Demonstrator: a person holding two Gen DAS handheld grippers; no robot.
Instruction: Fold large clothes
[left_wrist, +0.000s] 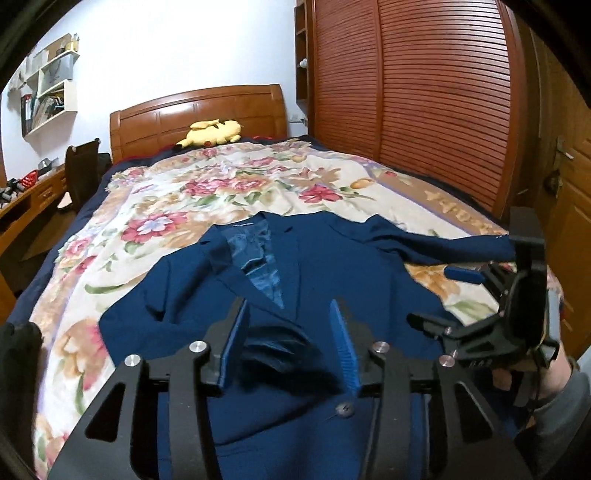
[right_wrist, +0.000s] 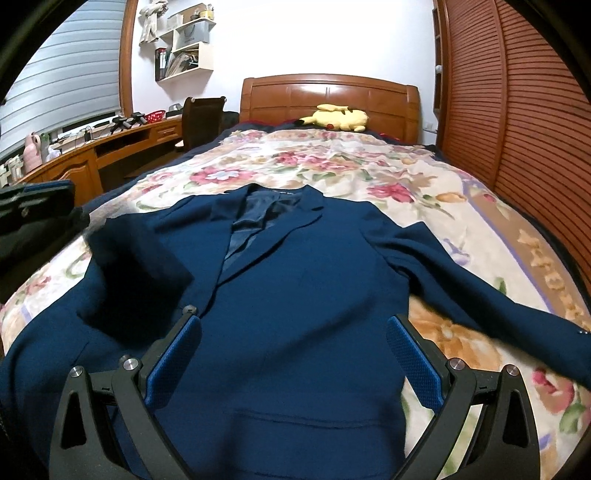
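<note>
Left wrist view: left gripper (left_wrist: 291, 343) jaws partly spread, a blurred dark fold of cloth sits between the blue pads (left_wrist: 345, 350), not pinched that I can tell. Navy suit jacket (left_wrist: 325, 266) lies face up on the bed near its foot edge, collar toward the headboard (left_wrist: 199, 114), shiny blue lining showing at the open front, a dark button (left_wrist: 344, 409) just below the jaws. Only this view shows the right gripper (left_wrist: 461, 275) from the side, at the bed's right edge beside the jacket's right sleeve (left_wrist: 436, 240), held by a hand (left_wrist: 517, 373) in a grey cuff. Right wrist view: right gripper (right_wrist: 293, 345) jaws spread wide, nothing between them, hovering over the jacket's lower front. Only here: the left sleeve (right_wrist: 136, 273) folded across the chest, the right sleeve stretched out to the bed's right edge, a pocket flap (right_wrist: 317, 421) below. Floral bedspread (right_wrist: 332, 166), yellow plush toy (right_wrist: 338, 116) at the headboard, slatted wardrobe doors (right_wrist: 517, 110) right, wooden desk (right_wrist: 92, 155), chair (right_wrist: 203, 118), wall shelves (right_wrist: 188, 48), window blind (right_wrist: 62, 74) left. Lettering on the bedspread border, not readable.
</note>
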